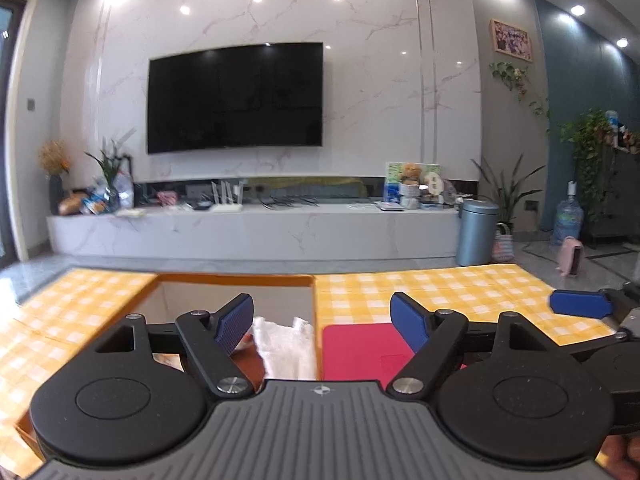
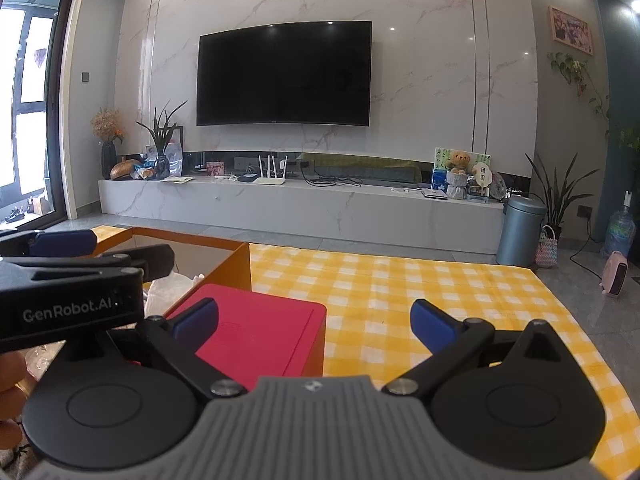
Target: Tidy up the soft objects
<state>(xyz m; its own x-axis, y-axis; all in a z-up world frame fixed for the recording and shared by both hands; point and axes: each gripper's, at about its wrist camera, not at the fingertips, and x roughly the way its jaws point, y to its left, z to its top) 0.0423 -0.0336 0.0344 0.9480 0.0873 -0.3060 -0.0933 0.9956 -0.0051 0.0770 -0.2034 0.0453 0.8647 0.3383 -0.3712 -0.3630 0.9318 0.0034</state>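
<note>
An open orange box (image 1: 236,279) stands on the yellow checked tablecloth (image 1: 440,292). White soft material (image 1: 286,346) lies inside it. A red flat lid-like piece (image 1: 360,350) lies just right of the box wall, also in the right wrist view (image 2: 256,332). My left gripper (image 1: 322,322) is open and empty, held above the box's right wall. My right gripper (image 2: 314,322) is open and empty above the red piece and the cloth. The box (image 2: 224,256) and the white material (image 2: 168,292) show at left, partly hidden by the left gripper's body (image 2: 68,296).
A marble TV bench (image 2: 300,208) with a router, cables and a teddy bear runs along the far wall under a black TV (image 2: 284,74). A grey bin (image 2: 520,232), plants, a water bottle and a pink heater (image 2: 616,278) stand on the floor at right.
</note>
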